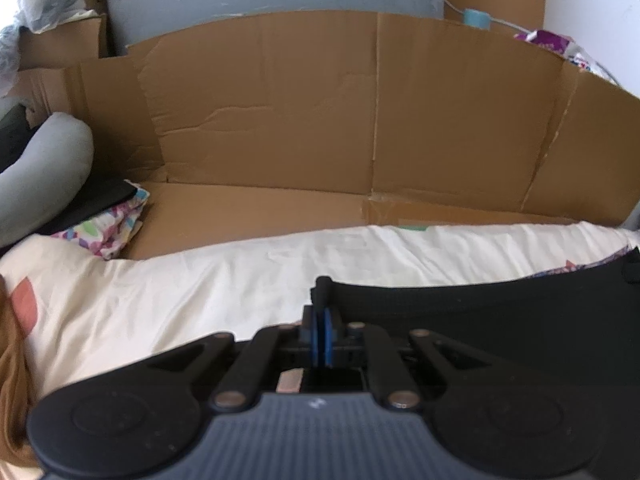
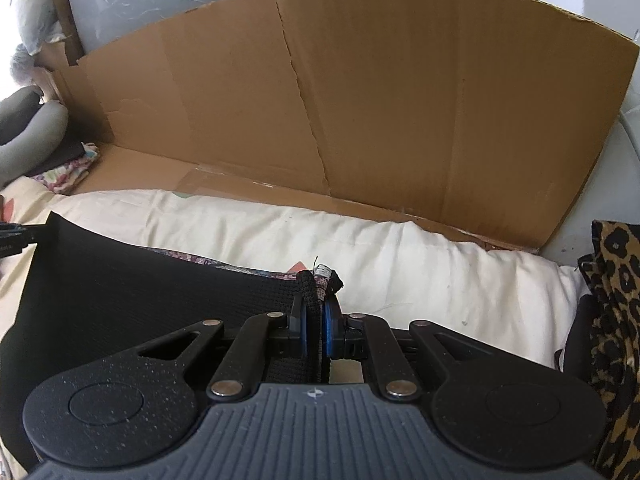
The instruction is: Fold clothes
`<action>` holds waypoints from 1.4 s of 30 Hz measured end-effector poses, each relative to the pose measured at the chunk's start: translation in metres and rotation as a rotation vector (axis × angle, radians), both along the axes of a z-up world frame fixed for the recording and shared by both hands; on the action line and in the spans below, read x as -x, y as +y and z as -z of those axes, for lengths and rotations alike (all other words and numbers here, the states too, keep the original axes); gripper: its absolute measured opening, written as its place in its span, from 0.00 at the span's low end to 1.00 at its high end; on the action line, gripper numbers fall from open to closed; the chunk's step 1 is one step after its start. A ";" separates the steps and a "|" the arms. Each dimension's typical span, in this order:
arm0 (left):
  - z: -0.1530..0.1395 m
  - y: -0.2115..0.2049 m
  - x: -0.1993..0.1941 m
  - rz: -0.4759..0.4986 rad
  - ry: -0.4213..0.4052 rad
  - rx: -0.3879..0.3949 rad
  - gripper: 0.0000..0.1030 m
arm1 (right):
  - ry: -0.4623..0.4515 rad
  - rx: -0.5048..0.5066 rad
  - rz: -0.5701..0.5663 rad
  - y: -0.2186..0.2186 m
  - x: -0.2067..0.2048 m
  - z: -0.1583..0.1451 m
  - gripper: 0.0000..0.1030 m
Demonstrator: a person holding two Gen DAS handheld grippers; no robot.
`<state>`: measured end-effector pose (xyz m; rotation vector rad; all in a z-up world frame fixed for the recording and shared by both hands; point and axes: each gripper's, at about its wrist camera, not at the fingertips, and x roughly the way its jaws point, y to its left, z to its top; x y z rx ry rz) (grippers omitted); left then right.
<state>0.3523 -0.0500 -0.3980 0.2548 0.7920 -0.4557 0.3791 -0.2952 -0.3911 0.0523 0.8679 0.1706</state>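
While stretched between them, black garment (image 2: pixel 120 280) pinched in left tool (image 1: pixel 322 320) and right tool (image 2: pixel 314 320).

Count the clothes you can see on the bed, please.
3: black garment stretched between both grippers, leopard piece at right, floral one folded far left. Others may be hidden.

The black garment (image 1: pixel 500 320) (image 2: pixel 140 292) is a ribbed, knitted-looking cloth stretched taut over the cream bedding (image 1: pixel 180 292) (image 2: pixel 400 264). Its top edge runs nearly straight, with both upper corners pinched and raised off the bedding. A patterned lining, possibly floral, peeks out under that edge on the bedding.
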 end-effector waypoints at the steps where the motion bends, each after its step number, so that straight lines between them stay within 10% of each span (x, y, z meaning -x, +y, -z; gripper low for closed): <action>1: 0.002 -0.002 -0.002 0.002 0.006 -0.006 0.04 | 0.006 0.003 0.000 0.000 -0.002 0.002 0.07; 8: 0.030 -0.012 -0.002 0.003 0.069 -0.082 0.10 | 0.114 -0.021 0.014 0.001 -0.020 0.028 0.13; 19: -0.004 -0.005 0.023 0.025 0.006 0.013 0.31 | 0.047 -0.021 0.007 0.008 -0.006 0.010 0.25; 42: 0.018 -0.057 0.038 0.152 0.020 0.063 0.32 | -0.041 -0.021 -0.261 0.099 -0.017 0.007 0.24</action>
